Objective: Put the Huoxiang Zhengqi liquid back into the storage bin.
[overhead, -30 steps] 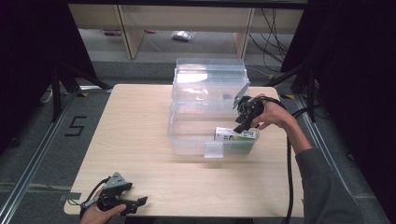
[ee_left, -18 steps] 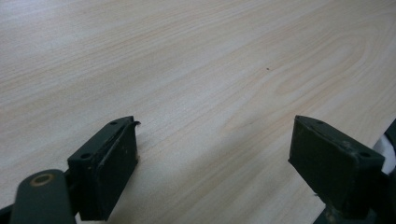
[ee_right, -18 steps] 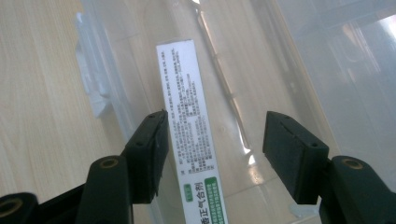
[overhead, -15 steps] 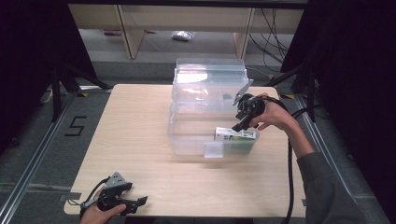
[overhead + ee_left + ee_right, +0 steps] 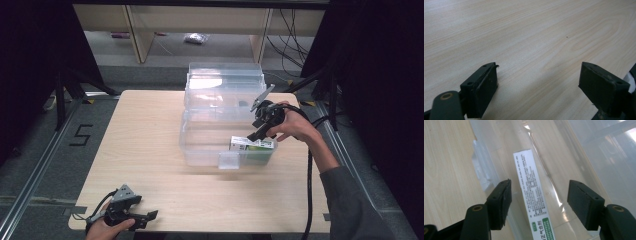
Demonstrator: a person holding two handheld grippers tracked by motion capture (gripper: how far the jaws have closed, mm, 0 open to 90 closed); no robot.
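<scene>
High view: a person is working two handheld grippers at a light wooden table point(image 5: 150, 150). The right gripper point(image 5: 256, 134) is hovering over the near right corner of a clear plastic bin point(image 5: 200, 145), whose lid is standing open behind it. A white-and-green box point(image 5: 252, 145) is lying inside the bin against its right end. In the right gripper view, the jaws are standing wide apart above the box point(image 5: 532, 195), one over the bin's wall point(image 5: 482, 177), neither touching the carton. The left gripper point(image 5: 142, 217) is resting low at the table's near left corner, well apart from the bin. In the left gripper view, its jaws are gaping wide over bare wood point(image 5: 536, 37), holding nothing.
</scene>
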